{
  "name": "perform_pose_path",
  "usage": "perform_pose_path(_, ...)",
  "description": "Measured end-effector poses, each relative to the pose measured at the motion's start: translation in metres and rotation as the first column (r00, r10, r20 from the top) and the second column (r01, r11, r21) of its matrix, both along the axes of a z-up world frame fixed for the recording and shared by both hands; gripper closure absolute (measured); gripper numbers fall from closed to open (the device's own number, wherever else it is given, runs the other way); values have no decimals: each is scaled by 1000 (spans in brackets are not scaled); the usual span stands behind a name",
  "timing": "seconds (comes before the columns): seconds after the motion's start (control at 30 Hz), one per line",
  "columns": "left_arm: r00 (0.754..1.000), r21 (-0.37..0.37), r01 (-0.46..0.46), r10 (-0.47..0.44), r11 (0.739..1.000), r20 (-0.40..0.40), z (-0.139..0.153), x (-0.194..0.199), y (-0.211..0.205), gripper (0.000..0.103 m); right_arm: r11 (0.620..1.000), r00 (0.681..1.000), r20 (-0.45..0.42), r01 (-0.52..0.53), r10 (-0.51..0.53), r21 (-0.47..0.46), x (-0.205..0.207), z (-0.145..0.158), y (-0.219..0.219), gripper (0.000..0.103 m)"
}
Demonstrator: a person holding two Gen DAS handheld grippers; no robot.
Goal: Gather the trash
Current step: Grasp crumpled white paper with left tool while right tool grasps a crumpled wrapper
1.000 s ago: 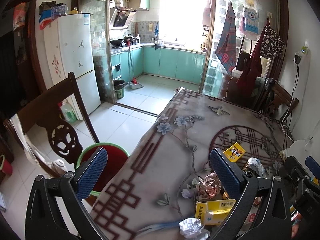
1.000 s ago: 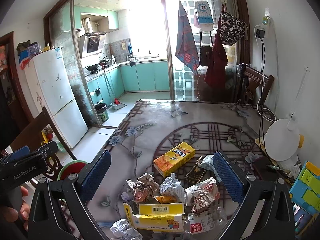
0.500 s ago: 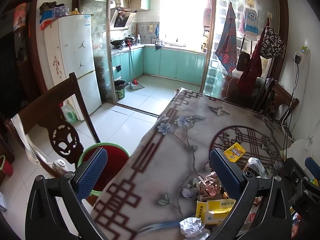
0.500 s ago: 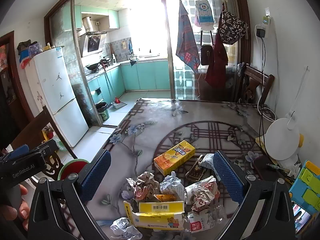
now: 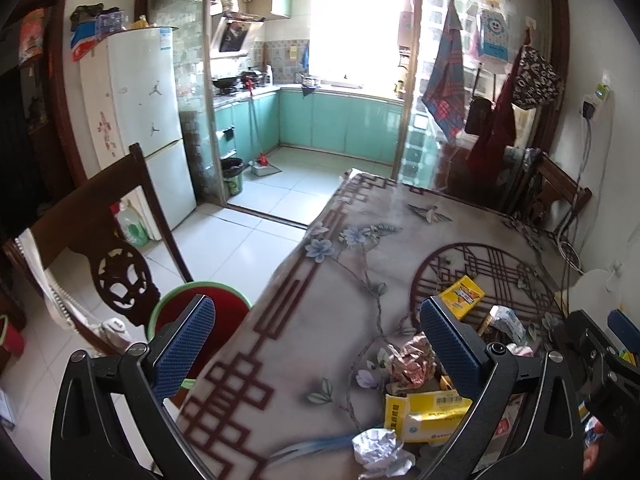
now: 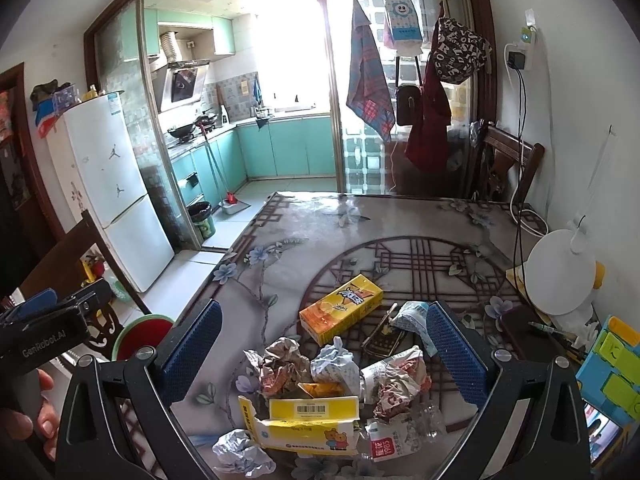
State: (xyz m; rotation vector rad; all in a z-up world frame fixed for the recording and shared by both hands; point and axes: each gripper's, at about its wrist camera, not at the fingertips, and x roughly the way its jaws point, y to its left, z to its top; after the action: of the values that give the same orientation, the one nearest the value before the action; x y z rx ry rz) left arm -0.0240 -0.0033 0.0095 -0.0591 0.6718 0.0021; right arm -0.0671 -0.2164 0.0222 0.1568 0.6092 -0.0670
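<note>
A pile of trash lies on the patterned table [image 6: 400, 216] near its front edge: an orange drink carton [image 6: 341, 307], a torn yellow box [image 6: 308, 426], crumpled wrappers [image 6: 280, 364] and a white paper ball [image 6: 236, 450]. My right gripper [image 6: 324, 354] is open and empty, held above the pile. My left gripper [image 5: 316, 344] is open and empty over the table's left edge; the yellow box [image 5: 424, 414], a crumpled wrapper [image 5: 412, 362] and the paper ball [image 5: 378, 450] lie by its right finger. A red bin with a green rim [image 5: 176, 304] stands on the floor left of the table.
A dark wooden chair [image 5: 104, 248] stands beside the bin. A white round lamp base [image 6: 560, 276], a dark phone [image 6: 524, 332] and colourful blocks [image 6: 612, 364] sit at the table's right. A fridge [image 5: 144, 120] and the kitchen doorway lie beyond.
The right gripper has drifted slightly forward over the trash pile. The left gripper has barely moved. Both stay open.
</note>
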Motion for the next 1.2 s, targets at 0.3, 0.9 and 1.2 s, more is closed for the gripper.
perform_pose_path(0.3,882,-4,362,-344,932,-321,-101,-16,-52,7,998,992,-109,56,-60,-38,-3,-27,-40,0)
perform_pose_path(0.9,876,-46,316,-310,947,-370,-117,-9,-30,60,999,952,-303,-29,35,25,25,-102,-60,1)
perform_pose_path(1.2,925,-29,185,-184,982,-331,-110,6,12,58,998,897,-443,25,5,62,63,-155,-82,75)
